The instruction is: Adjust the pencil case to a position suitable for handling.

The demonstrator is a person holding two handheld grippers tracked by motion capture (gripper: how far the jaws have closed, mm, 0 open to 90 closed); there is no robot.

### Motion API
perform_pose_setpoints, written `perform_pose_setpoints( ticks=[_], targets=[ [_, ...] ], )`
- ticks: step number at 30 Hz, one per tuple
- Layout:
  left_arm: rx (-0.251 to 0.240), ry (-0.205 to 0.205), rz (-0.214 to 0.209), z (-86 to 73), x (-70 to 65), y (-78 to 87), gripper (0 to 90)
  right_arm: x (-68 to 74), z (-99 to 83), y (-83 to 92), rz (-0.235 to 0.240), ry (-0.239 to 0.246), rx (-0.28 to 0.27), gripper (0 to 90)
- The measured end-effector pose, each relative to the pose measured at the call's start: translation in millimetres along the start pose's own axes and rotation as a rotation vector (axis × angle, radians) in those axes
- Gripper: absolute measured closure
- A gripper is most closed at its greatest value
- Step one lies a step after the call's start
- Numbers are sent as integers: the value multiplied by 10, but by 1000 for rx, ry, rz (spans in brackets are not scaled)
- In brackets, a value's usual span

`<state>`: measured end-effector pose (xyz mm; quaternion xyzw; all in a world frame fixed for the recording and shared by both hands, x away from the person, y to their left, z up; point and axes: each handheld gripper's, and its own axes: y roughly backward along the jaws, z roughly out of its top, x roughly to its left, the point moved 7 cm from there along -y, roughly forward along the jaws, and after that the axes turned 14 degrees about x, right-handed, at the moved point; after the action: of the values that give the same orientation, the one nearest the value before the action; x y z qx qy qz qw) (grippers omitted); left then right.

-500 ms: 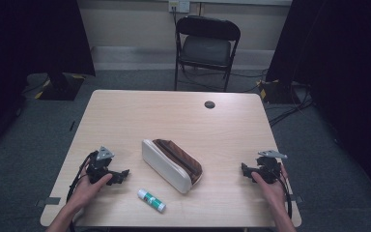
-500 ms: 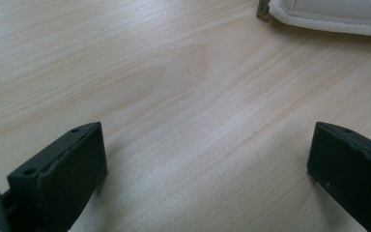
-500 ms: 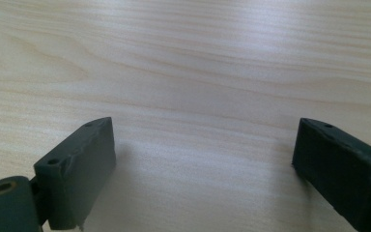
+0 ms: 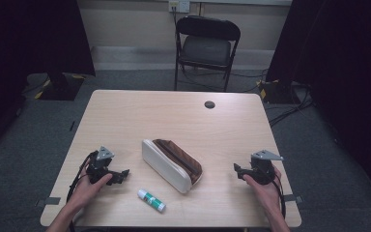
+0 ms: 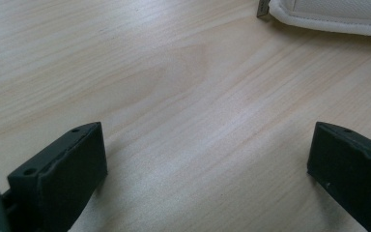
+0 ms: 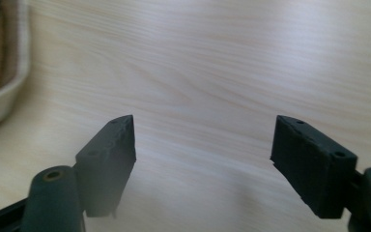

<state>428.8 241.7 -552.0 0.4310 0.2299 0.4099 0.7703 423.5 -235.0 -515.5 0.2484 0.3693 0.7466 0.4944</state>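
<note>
Both grippers are held open and empty, the left gripper and right gripper flanking the pencil case at mid-table; soft and light it is judged, best pinched at its padded white rim; a glue stick lies nearby.

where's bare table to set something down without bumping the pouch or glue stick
The far half of the table, from the pencil pouch back to the cable hole, is bare. So is the strip between pouch and right gripper. Crowded: near edge around the glue stick and left gripper.
</note>
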Motion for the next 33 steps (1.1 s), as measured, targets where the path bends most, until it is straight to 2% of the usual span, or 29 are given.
perform_pose_setpoints(
  ticks=[1, 6, 11, 14, 17, 25, 27, 31, 33],
  targets=[
    [-1, 0, 1, 1, 0, 0, 0, 64, 19, 36, 9, 28, -7, 259],
    [0, 0, 2, -1, 0, 1, 0, 415, 109, 227, 122, 144, -65, 340],
    [0, 1, 2, -1, 0, 0, 0, 738, 150, 310, 221, 243, -75, 394],
    [-2, 3, 1, 0, -1, 0, 0, 904, 184, 325, 278, 280, -79, 421],
    [-2, 2, 1, 0, -1, 0, 0, 1054, 206, 318, 311, 311, -70, 458],
    [-2, 3, 1, 0, -1, 0, 0, 1463, 212, 333, 419, 437, -84, 521],
    [0, 1, 2, -1, 0, 0, 0, 1566, 213, 295, 448, 464, -70, 518],
    [-1, 1, 2, 0, 0, 1, 0, 1736, 206, 168, 471, 512, -30, 526],
    [0, 1, 2, -1, 0, 1, 0, 1800, 216, 106, 485, 524, -19, 573]
  ],
)
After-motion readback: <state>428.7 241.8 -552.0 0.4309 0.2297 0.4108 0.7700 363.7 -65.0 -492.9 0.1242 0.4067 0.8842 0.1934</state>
